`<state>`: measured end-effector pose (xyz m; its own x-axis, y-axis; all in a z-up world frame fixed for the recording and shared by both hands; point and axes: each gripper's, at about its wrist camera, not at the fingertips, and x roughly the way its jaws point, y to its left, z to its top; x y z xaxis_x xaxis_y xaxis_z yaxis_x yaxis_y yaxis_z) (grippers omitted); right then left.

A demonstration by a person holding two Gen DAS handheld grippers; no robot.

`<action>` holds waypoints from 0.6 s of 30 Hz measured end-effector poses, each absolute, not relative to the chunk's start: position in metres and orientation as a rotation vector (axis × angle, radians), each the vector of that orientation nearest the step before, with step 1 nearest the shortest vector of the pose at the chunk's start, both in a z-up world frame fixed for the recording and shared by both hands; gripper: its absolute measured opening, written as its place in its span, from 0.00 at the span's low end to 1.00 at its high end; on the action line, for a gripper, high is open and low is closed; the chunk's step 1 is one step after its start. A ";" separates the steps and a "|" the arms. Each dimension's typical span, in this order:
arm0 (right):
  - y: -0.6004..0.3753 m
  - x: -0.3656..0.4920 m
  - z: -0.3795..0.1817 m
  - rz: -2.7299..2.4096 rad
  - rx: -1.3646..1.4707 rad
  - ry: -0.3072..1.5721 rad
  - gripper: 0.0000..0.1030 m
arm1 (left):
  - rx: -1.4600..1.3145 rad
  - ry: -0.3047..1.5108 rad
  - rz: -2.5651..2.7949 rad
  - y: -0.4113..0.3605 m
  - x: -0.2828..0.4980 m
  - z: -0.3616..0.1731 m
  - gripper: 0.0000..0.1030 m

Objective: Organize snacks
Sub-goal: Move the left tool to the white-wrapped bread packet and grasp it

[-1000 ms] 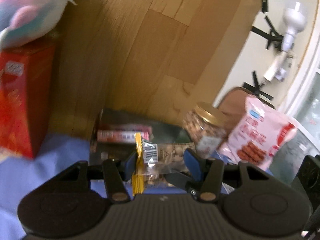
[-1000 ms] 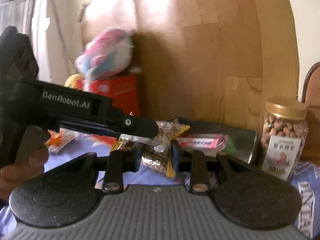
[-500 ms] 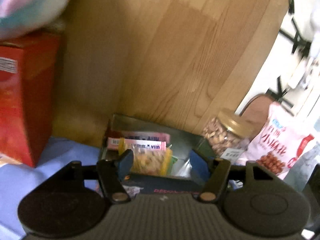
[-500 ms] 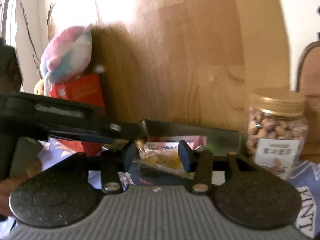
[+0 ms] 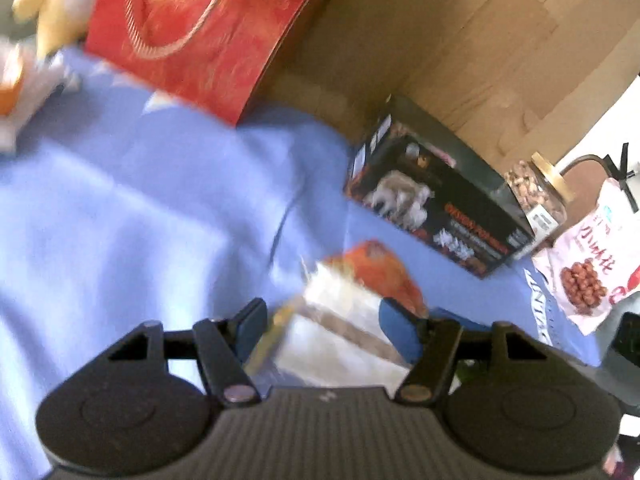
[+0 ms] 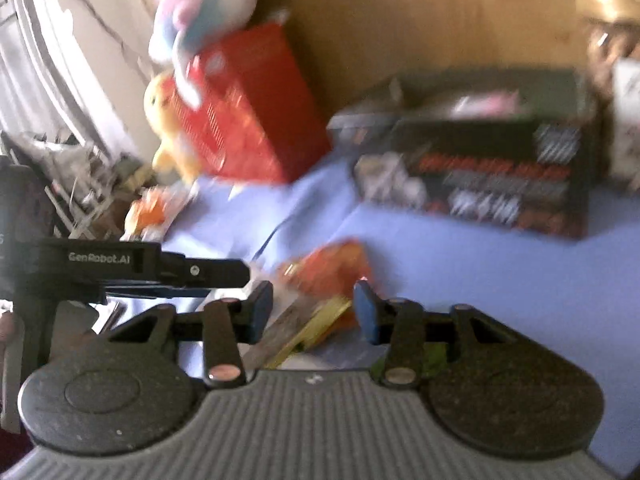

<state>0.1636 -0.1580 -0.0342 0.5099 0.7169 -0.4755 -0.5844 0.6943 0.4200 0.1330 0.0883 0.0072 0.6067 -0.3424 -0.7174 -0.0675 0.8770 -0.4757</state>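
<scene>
Since the earlier frames both grippers have dropped away from the dark box, let go of the small snack packet they held over it, and now point down at the blue cloth. The blue cloth (image 5: pixel 152 184) covers the counter and fills most of both views. At its far edge, against the wood panel (image 5: pixel 472 40), stands a red gift bag (image 5: pixel 200 28) with a pink-and-white plush toy (image 6: pixel 204 4) on top. Just beside it sits the open dark box (image 5: pixel 436 204), with pink packets showing inside in the right wrist view. A jar of nuts (image 5: pixel 540 188) stands at the box's far end, and a pink snack bag (image 5: pixel 596 264) lies next to the jar. Nearer the cameras, a loose pile of snack packets (image 5: pixel 360 280), orange, clear and yellow, lies on the cloth in front of the box. The left gripper (image 5: pixel 320 330) hangs partly open over this pile, gripping nothing. The right gripper (image 6: pixel 314 310), whose jaws have just been closing a little, is also partly open above the same packets and holds none of them.
</scene>
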 end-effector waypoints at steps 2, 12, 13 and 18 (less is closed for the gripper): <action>-0.152 0.149 -0.030 0.795 0.184 0.659 0.44 | -0.453 0.893 -0.168 0.085 0.119 0.009 0.59; -0.140 0.047 -0.027 0.887 -0.147 0.470 0.44 | -0.484 0.893 -0.239 0.091 0.050 0.012 0.58; -0.140 0.033 -0.029 0.907 -0.173 0.443 0.44 | -0.480 0.896 -0.260 0.089 0.043 0.012 0.58; -0.141 -0.009 -0.042 0.887 -0.299 0.362 0.54 | -0.445 0.871 -0.287 0.089 0.018 0.018 0.61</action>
